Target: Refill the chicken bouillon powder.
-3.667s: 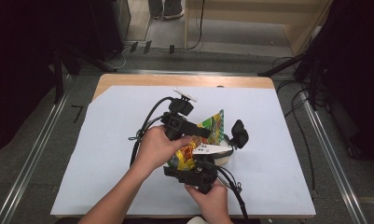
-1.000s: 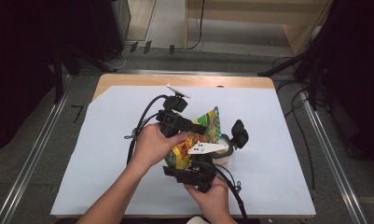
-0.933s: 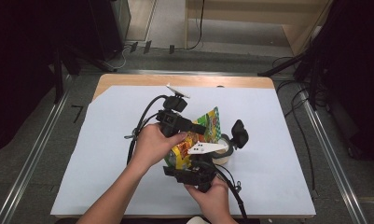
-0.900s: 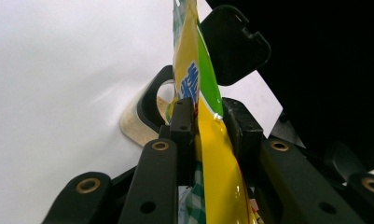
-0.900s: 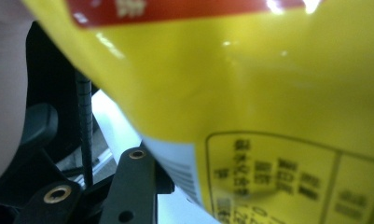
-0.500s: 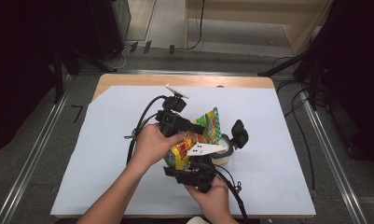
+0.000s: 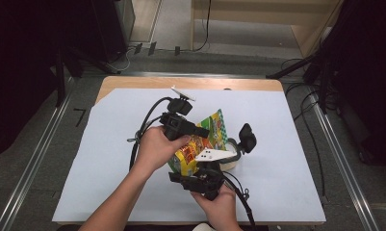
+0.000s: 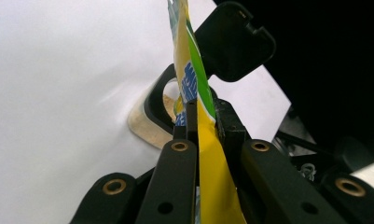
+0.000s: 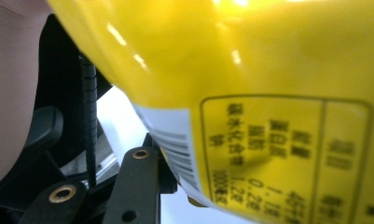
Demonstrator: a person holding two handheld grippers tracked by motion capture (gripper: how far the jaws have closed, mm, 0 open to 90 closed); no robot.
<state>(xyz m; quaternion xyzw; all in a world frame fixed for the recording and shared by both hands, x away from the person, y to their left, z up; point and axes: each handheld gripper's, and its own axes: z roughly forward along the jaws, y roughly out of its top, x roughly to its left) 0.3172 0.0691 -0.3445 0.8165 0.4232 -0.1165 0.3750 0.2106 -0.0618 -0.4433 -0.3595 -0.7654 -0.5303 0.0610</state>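
Note:
A yellow and green snack bag [image 7: 200,144] is held above the table between both grippers. My left gripper [image 7: 204,132] is shut on the bag's upper edge [image 8: 208,163], and its jaws pinch the foil from both sides [image 8: 205,116]. My right gripper [image 7: 196,172] sits under the bag's lower end, near the front edge. The bag's yellow back with its printed label [image 9: 250,93] hides one jaw. The bag's corner runs down between the jaws [image 9: 175,182]. Just past the bag stands a round black-rimmed container [image 7: 232,156] with tan contents [image 8: 152,100].
A black flip lid [image 7: 247,137] stands up from the container's far side [image 8: 233,39]. White paper [image 7: 109,168] covers the wooden table. Cables trail from both grippers. Dark floor and metal rails surround the table.
The left gripper and the bag's top have shifted slightly toward the far left. The right gripper has stayed in place under the bag.

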